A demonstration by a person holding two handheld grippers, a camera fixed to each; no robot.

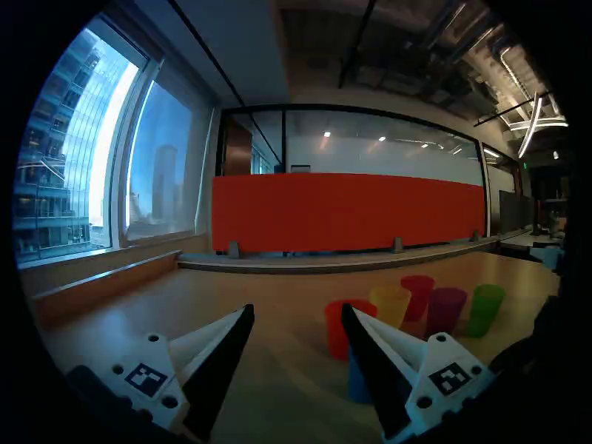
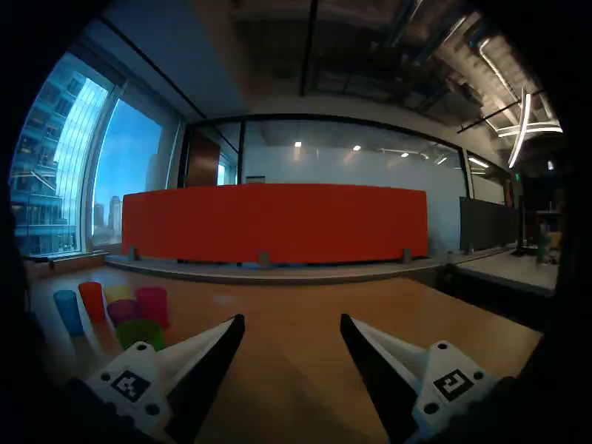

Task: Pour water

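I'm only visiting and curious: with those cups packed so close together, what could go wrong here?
The cups stand bunched together, so the open left gripper could knock a neighbour when closing on one. The blue cup sits right by one of its fingers, partly hidden behind it, and may get tipped.

— What is lighting the room?
— Daylight is coming through the tall windows [image 1: 89, 170], and a crossed ceiling light [image 1: 536, 122] is glowing.
— And behind the wooden table [image 1: 244, 296]?
— A red partition [image 1: 348, 211] is standing before a glass wall [image 1: 370, 144].
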